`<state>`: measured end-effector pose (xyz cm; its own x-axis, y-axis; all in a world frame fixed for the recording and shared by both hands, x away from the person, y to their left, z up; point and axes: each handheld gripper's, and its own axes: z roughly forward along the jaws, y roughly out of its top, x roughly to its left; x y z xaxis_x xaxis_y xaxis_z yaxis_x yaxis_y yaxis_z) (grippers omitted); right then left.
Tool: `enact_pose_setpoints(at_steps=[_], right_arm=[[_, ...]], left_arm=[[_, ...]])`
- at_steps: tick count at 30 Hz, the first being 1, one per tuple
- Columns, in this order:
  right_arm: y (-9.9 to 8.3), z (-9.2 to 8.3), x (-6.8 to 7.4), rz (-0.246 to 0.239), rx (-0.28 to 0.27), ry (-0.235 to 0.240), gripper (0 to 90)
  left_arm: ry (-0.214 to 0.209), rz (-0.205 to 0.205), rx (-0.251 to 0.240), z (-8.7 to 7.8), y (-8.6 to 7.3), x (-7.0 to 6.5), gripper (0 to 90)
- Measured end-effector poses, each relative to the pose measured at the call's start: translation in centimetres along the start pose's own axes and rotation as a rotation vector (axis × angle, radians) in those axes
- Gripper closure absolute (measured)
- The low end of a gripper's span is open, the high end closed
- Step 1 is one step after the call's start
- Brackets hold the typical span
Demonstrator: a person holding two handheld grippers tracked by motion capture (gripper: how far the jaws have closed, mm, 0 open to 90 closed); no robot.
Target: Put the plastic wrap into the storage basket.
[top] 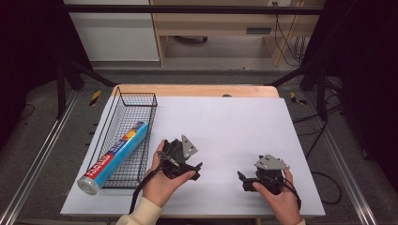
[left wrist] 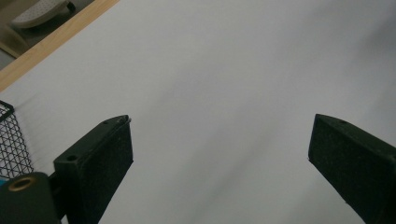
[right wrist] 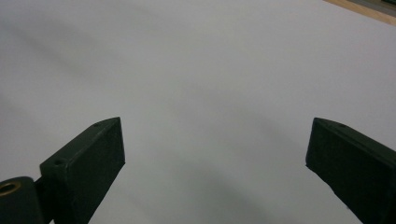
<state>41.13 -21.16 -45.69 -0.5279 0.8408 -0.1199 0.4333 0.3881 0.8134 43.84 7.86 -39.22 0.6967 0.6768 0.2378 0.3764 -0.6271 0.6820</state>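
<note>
- Tongs first: the left tongs (top: 195,169) sit low and centre-left in the high view, just right of the wire basket (top: 143,99), with jaws spread wide and nothing between them. The left gripper view agrees, with bare white sheet between the two black jaws and a corner of basket mesh (left wrist: 11,140) at its lower left edge.
- The right tongs (top: 243,180) sit lower right of centre in the high view, also spread wide and empty, well apart from the basket. In the right gripper view their jaws frame plain white surface.
- The thing in hand looks to be the roll of foil wrap (top: 115,155), which lies lengthwise in the basket at the left of the frame. Its silver end cap pokes out over the basket's near rim toward the lower left.
- The roll is a long blue tube with a red and orange printed band; the lettering is too small to read surely.
- Both tongs rest on the white-covered bench (top: 225,122), so I judge this a pause with no grasp made.
- If the roll is to come out, the next move calls for the left tongs to swing left over the basket rim and close across the tube's round body.
</note>
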Motion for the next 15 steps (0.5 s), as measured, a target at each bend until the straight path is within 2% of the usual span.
enact_pose_setpoints(at_steps=[15], right_arm=[[0.0,0.0,0.0,0.004,0.003,0.001,5.1]], left_arm=[[-0.006,-0.031,0.001,1.9,-1.4,0.3,6.5]])
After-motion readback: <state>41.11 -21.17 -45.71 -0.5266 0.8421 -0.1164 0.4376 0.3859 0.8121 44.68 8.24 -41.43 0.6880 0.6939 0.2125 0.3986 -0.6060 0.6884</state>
